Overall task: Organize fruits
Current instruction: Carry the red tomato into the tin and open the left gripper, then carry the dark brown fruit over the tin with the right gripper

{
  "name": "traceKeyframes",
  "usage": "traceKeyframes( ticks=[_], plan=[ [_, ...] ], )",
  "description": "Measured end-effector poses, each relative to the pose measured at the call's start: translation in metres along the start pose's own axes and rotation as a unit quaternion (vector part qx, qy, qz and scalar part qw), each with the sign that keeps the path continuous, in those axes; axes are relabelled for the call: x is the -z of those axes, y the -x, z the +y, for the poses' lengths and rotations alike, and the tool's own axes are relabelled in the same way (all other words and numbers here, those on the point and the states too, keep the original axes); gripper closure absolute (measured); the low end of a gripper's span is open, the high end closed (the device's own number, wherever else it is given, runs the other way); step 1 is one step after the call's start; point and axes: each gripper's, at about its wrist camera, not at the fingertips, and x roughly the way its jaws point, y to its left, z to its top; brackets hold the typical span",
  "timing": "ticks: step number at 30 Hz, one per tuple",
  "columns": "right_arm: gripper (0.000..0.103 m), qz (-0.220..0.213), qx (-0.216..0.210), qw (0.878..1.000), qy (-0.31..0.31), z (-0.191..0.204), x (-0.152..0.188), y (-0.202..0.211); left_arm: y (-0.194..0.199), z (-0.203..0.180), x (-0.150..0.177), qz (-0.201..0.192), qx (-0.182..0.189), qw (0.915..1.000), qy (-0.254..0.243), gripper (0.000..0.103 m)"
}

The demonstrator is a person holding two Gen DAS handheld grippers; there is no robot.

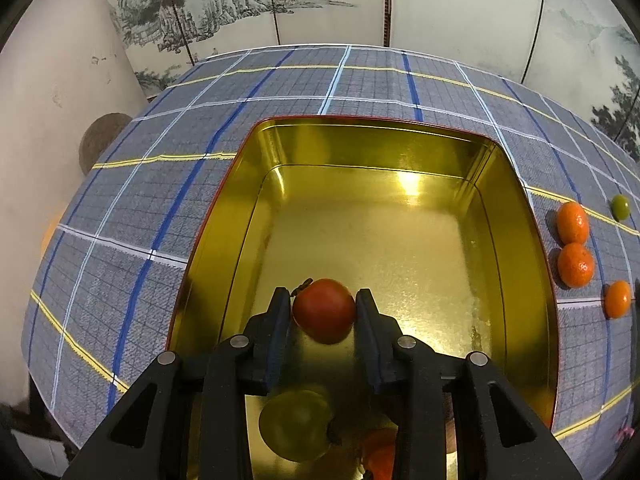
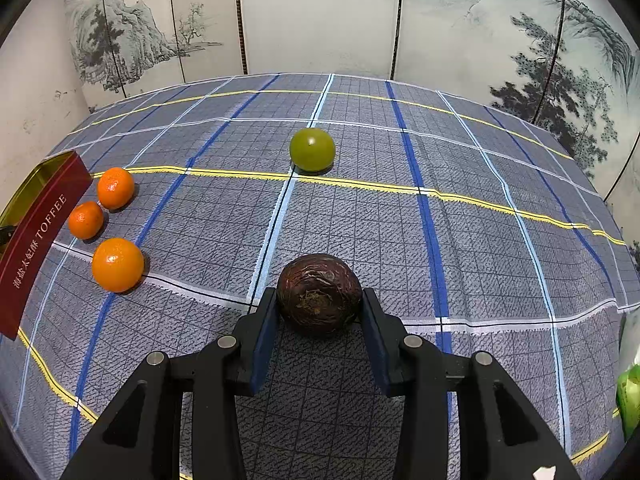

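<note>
Gold tin (image 1: 516, 216) fills the frame's centre, floor mostly bare; left gripper (image 1: 324, 312) pinches a red tomato (image 1: 325, 310) above it. Right gripper (image 2: 320, 300) clamps a brown fruit (image 2: 319, 292) at lower centre, on open checked cloth (image 2: 500, 264).

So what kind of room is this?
Probably a home room, set up for sorting fruit: a table under a checked tablecloth, a painted folding screen behind it, and a gold toffee tin with oranges beside it.

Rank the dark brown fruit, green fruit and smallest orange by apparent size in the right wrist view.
1. Dark brown fruit, though it sits nearest the camera, which inflates it.
2. Green fruit, farthest away.
3. Smallest orange.
</note>
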Motion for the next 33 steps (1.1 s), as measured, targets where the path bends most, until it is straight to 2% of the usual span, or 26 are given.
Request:
traceKeyframes(
  ticks=[4,6,15,25,28,33],
  plan=[
    [0.066,0.000,0.002,1.000,0.001,0.000,0.000,0.000,0.003,0.000,0.001,-0.003,0.004,1.0000,-0.002,0.058],
    [0.066,0.000,0.002,1.000,0.001,-0.001,0.001,0.000,0.006,-0.001,0.002,-0.007,0.004,1.0000,-0.003,0.050],
    [0.066,-0.001,-0.003,1.000,-0.003,-0.004,0.001,0.001,0.025,0.001,0.007,-0.044,0.015,0.9989,-0.005,0.037],
    [0.066,-0.025,-0.014,1.000,-0.009,0.002,-0.012,0.018,0.045,0.012,0.017,-0.062,0.031,0.9973,0.022,0.035],
    [0.066,-0.039,-0.026,0.999,0.003,0.015,-0.021,0.029,0.056,0.020,0.023,-0.071,0.035,0.9961,0.040,0.035],
    [0.066,-0.056,-0.076,0.995,0.039,0.059,-0.033,0.046,0.076,0.032,0.029,-0.090,0.031,0.9939,0.056,0.031]
  ],
)
